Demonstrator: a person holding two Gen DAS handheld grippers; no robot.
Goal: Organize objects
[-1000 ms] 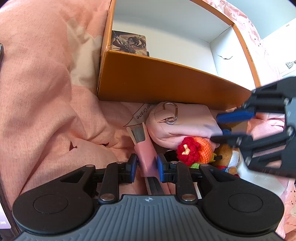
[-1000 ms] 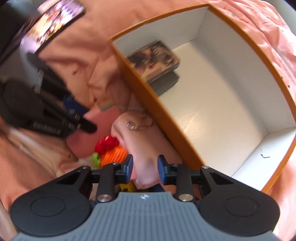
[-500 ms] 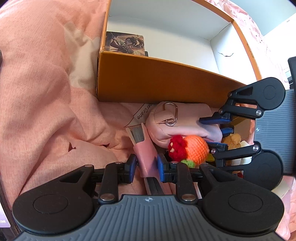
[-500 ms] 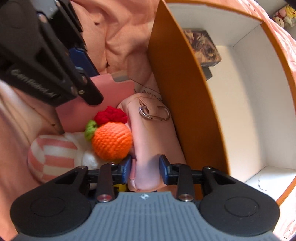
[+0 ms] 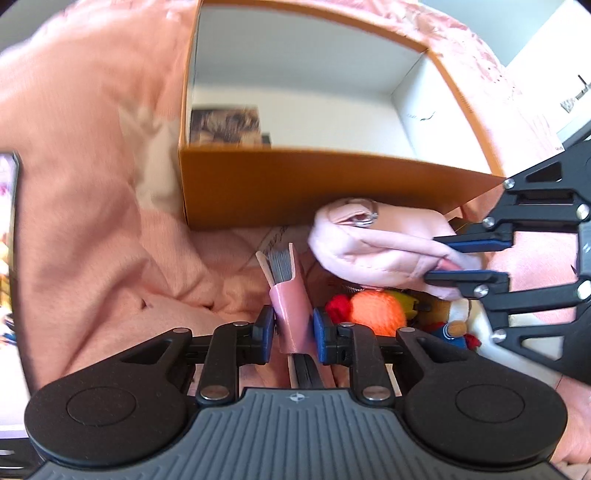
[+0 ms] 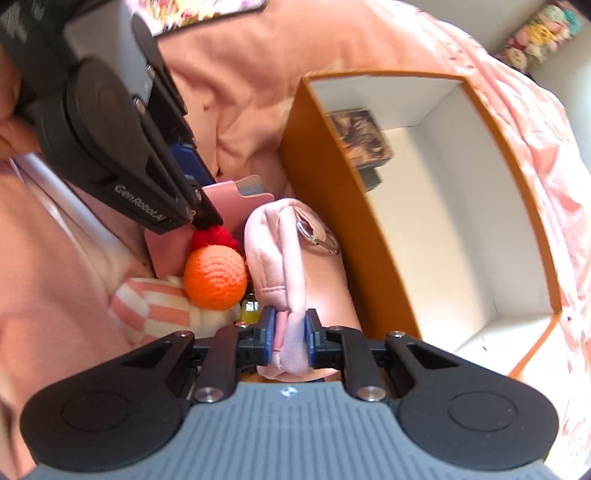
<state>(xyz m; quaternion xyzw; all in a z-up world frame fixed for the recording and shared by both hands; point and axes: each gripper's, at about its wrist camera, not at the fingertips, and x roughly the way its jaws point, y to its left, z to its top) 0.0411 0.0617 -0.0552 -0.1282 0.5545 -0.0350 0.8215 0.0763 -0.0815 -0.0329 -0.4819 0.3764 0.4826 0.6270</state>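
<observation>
Both grippers point steeply down beside the orange box [image 5: 317,192] — the left gripper [image 5: 293,328] clamps a pink card sleeve [image 5: 291,314], while the right gripper's [image 6: 290,334] jaws are closing on the pink pouch [image 6: 295,258] (its fabric pinched between them), near a crocheted orange toy [image 6: 216,277].

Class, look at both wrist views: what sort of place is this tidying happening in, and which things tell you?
Probably a bedroom. The orange box and small crocheted toy sit on a rumpled pink blanket, like bedding, and plush toys are piled in the background.
</observation>
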